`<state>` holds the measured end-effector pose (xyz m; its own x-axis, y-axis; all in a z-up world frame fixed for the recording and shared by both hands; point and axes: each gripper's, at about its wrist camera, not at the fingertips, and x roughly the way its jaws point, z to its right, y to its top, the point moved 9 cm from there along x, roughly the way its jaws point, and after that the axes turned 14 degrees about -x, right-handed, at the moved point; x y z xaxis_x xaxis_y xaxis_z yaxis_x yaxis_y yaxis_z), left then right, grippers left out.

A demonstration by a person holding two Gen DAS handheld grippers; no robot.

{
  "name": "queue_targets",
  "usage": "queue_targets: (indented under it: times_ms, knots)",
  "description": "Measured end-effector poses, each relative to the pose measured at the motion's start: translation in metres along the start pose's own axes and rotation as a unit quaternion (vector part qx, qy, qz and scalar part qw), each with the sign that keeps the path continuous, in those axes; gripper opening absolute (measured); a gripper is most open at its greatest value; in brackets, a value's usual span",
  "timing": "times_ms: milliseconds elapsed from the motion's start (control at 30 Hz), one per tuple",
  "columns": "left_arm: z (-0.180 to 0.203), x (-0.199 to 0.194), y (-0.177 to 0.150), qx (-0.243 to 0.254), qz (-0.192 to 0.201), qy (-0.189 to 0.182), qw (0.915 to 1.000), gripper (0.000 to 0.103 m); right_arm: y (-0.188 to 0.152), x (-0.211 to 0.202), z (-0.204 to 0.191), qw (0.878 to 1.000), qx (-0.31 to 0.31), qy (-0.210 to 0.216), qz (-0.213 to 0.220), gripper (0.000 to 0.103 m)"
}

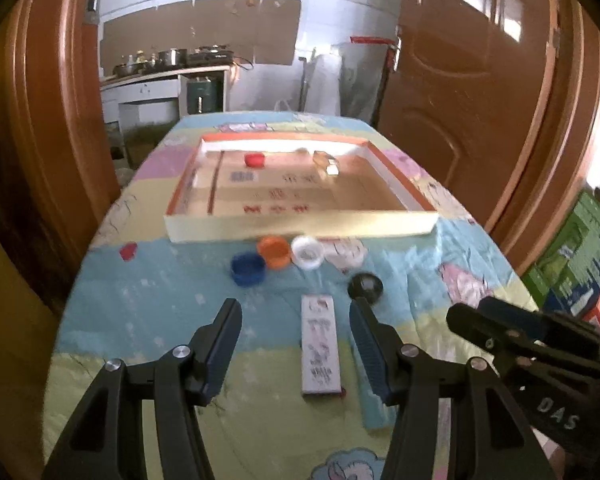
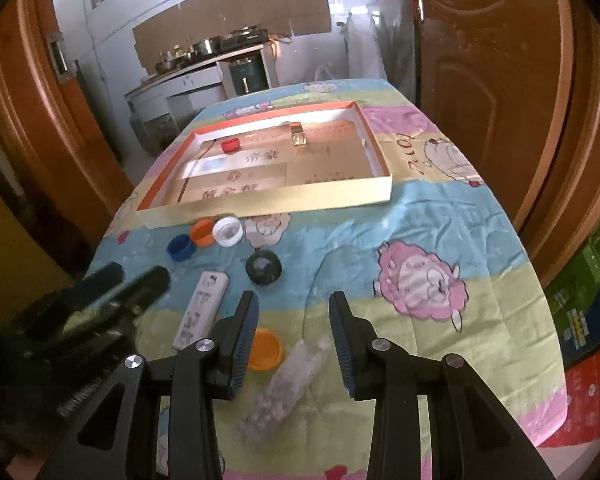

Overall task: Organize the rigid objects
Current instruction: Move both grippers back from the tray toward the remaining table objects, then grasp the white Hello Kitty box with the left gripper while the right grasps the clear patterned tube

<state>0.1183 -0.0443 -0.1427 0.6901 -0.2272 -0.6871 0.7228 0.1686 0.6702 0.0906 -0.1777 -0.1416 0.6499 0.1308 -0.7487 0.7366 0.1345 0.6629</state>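
Right gripper [image 2: 294,320] fingers released, over orange plastic cap [image 2: 265,350] and clear crinkled packet [image 2: 284,384] | left gripper [image 1: 296,330] fingers released astride white flat rectangular case [image 1: 320,350] | shallow cardboard tray [image 2: 268,200] on cartoon-print cloth surface [image 2: 420,224] holds red cap [image 2: 231,145], small gold box [image 2: 299,136] | blue cap [image 2: 180,248], orange ring cap [image 2: 203,232], white cap [image 2: 228,231], black ring [image 2: 263,267] before it

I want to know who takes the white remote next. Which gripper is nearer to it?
Left. The left gripper hangs open right over the white remote, which shows between its fingers. The right gripper is off to the remote's right, over a clear bag.
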Motion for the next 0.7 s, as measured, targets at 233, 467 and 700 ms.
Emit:
queue_targets:
  times_ms: [233,467,700]
  knots:
    - [0.002,0.014,-0.025,0.007,-0.028,-0.015,0.9995,0.056,-0.022,-0.004,0.000,1.000,0.018,0.000,0.000,0.038]
    - [-0.006,0.029,-0.034,0.005,-0.034,0.002,0.9994,0.056,-0.040,0.002,-0.001,1.000,0.026,0.004,-0.012,0.038]
    - [-0.010,0.034,-0.039,0.016,-0.029,0.020,0.9993,0.056,-0.051,0.006,-0.008,0.999,0.034,0.014,-0.019,0.038]
